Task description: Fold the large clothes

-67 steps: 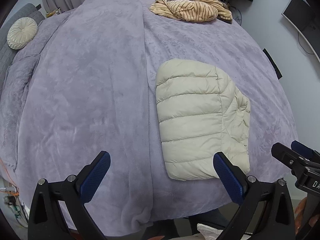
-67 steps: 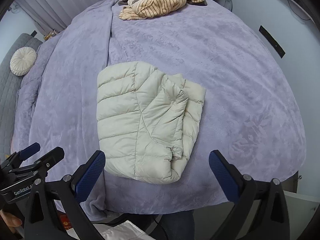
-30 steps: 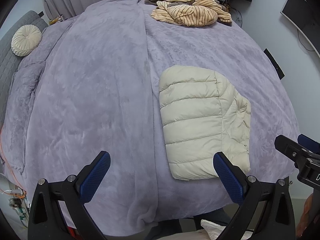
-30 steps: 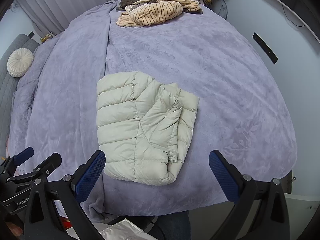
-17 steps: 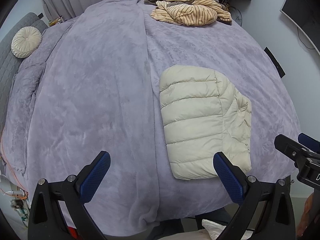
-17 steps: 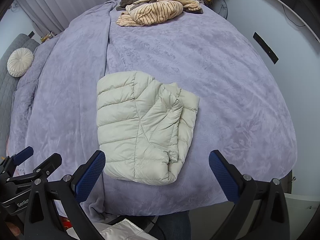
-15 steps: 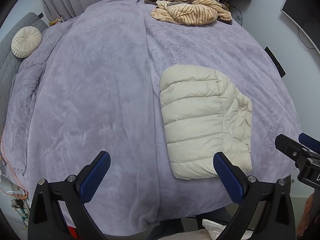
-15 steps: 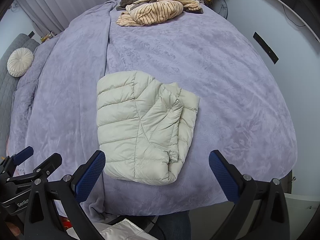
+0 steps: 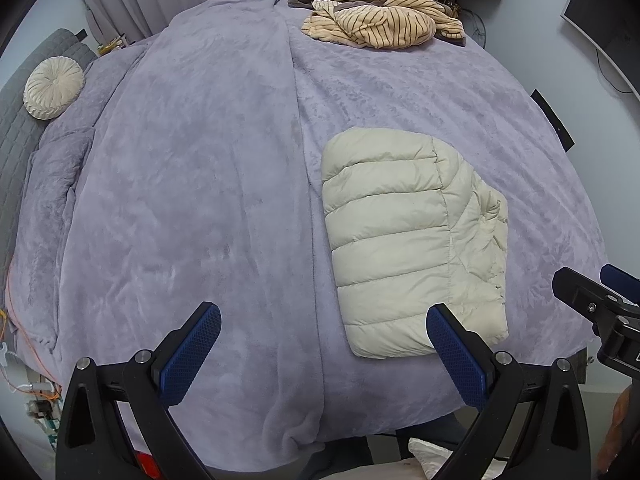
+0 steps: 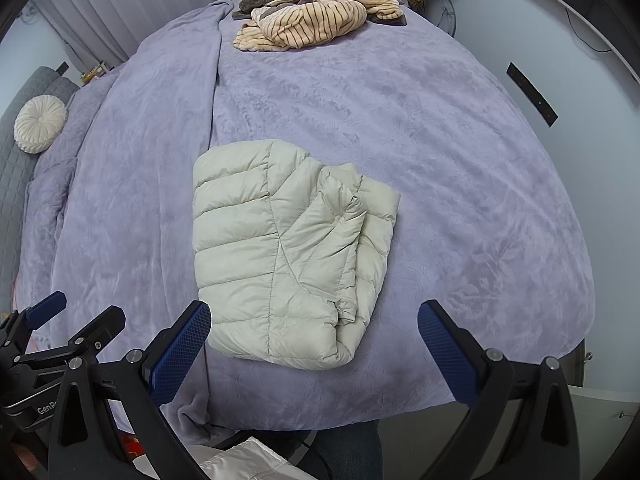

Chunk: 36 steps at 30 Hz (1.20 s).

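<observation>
A cream quilted puffer jacket (image 9: pixel 408 240) lies folded into a compact rectangle on the purple blanket (image 9: pixel 200 200), near the bed's front edge; it also shows in the right wrist view (image 10: pixel 288 248). My left gripper (image 9: pixel 320 356) is open and empty, held back above the bed's front edge, left of the jacket. My right gripper (image 10: pixel 314 354) is open and empty, just in front of the jacket's near edge. Neither touches the jacket. Each gripper shows at the edge of the other's view.
A pile of tan striped and brown clothes (image 9: pixel 380 20) lies at the far side of the bed (image 10: pixel 312 16). A round cream cushion (image 9: pixel 54 88) sits on a grey sofa at the left. A wall and a monitor (image 9: pixel 600 20) stand at the right.
Both grippers have drawn back slightly from the bed, so the jacket looks a little farther off. The jacket has not moved. Both grippers stay open.
</observation>
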Each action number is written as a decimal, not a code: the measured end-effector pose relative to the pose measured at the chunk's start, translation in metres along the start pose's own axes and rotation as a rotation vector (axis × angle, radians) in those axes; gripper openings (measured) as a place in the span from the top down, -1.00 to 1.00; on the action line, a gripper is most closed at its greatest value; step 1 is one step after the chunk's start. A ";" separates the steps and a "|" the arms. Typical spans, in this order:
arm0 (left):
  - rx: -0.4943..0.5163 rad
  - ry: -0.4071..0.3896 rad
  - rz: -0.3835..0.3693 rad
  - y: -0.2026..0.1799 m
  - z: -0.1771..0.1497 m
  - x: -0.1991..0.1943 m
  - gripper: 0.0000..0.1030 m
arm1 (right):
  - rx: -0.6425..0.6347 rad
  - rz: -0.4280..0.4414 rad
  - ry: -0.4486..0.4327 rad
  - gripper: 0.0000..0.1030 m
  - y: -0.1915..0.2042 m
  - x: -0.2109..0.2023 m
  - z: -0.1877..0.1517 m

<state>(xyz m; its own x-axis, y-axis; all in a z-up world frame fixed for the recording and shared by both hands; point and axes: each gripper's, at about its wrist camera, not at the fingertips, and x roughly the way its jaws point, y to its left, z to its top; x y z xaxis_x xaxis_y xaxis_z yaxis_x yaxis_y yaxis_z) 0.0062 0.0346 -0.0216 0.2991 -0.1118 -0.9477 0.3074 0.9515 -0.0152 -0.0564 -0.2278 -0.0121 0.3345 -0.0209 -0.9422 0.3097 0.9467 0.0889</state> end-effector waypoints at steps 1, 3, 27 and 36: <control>0.001 0.000 0.000 0.002 0.001 0.001 -1.00 | 0.000 0.000 0.000 -0.99 0.000 0.000 0.000; -0.001 0.000 -0.001 0.003 0.001 0.000 -1.00 | 0.000 -0.001 0.000 -0.99 0.000 0.000 0.000; 0.021 0.005 0.000 0.007 0.008 0.001 -1.00 | -0.002 -0.001 0.000 -0.99 0.000 0.001 0.001; 0.016 0.013 -0.009 0.007 0.009 0.003 -1.00 | -0.002 0.000 0.002 -0.99 0.000 0.001 0.002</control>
<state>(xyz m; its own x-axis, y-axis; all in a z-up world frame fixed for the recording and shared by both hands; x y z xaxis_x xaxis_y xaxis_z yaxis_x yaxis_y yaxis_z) 0.0177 0.0386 -0.0217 0.2845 -0.1165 -0.9516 0.3248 0.9456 -0.0187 -0.0548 -0.2283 -0.0125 0.3327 -0.0208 -0.9428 0.3084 0.9472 0.0880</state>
